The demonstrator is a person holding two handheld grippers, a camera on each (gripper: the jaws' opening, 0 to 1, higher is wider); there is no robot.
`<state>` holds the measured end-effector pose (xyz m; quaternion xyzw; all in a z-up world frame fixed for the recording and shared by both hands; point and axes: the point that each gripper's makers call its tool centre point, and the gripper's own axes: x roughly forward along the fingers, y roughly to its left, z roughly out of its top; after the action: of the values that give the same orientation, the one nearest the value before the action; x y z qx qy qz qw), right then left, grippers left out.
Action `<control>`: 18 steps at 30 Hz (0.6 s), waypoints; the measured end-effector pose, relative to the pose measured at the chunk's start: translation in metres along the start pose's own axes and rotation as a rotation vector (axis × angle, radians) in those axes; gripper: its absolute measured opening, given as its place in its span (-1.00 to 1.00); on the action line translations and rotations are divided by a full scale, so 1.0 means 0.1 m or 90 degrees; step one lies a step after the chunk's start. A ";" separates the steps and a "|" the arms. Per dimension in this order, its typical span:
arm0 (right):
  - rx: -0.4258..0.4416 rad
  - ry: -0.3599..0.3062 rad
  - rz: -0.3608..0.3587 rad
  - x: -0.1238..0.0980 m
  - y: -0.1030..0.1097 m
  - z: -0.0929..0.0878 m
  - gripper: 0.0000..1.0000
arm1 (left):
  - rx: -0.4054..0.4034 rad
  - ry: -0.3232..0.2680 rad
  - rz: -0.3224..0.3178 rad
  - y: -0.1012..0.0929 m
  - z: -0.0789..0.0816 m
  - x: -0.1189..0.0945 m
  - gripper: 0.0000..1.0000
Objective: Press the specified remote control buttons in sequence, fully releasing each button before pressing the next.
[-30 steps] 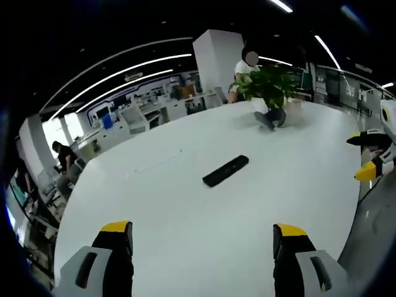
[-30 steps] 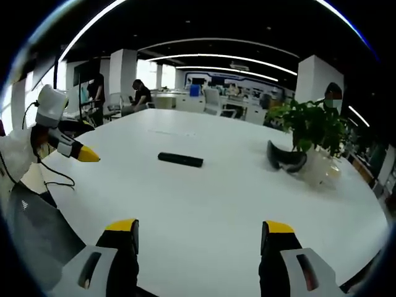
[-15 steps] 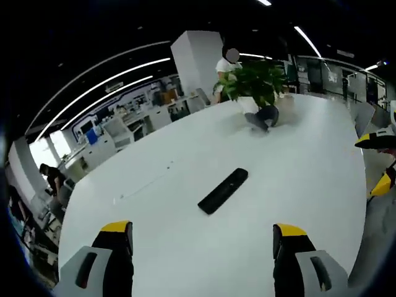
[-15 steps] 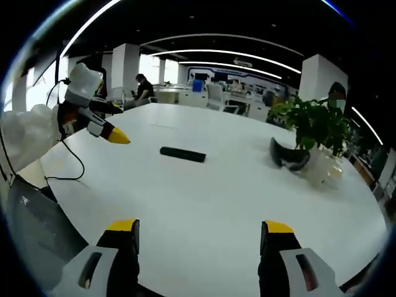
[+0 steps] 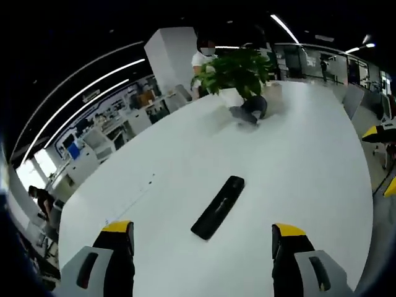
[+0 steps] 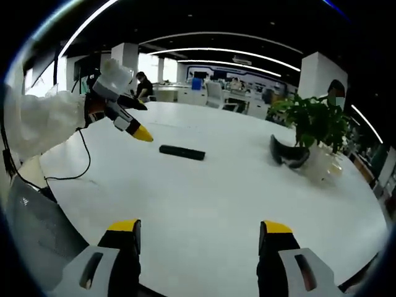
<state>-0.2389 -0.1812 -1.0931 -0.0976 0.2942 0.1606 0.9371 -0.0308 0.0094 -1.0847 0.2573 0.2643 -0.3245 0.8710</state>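
My left gripper [image 5: 201,238] stands wide open at the bottom of the left gripper view, holding nothing. Just beyond it, centre frame, the remote [image 5: 218,206] lies flat on the white table [image 5: 309,154], slanting toward the upper right. My right gripper [image 6: 198,235] is equally wide open and empty, low in the right gripper view; there the remote [image 6: 181,152] sits mid-frame, well off.

The risks as I judge them: the buttons are too small for me to read, so I may hit the wrong one; a broad jaw tip could catch two at once; a slanted push could skid the remote. Far off, upper centre, stands a plant [image 5: 235,69].
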 end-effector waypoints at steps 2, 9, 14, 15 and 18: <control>0.000 0.007 0.001 0.01 0.00 -0.02 0.53 | 0.025 0.022 -0.017 -0.01 -0.02 0.09 0.84; -0.002 0.022 -0.005 0.03 -0.02 -0.06 0.52 | 0.061 0.067 -0.075 -0.05 -0.06 0.39 0.68; -0.003 0.036 -0.005 0.05 -0.02 -0.09 0.51 | 0.093 0.096 -0.095 -0.02 -0.09 0.59 0.64; -0.004 0.038 -0.005 0.05 -0.02 -0.10 0.51 | 0.095 0.097 -0.098 -0.02 -0.09 0.62 0.63; -0.004 0.041 -0.007 0.05 -0.03 -0.10 0.50 | 0.107 0.117 -0.117 0.00 -0.13 0.73 0.54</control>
<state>-0.2390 -0.1858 -1.1044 -0.1073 0.3233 0.1531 0.9276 0.0132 -0.0142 -1.1400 0.3329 0.3372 -0.3990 0.7851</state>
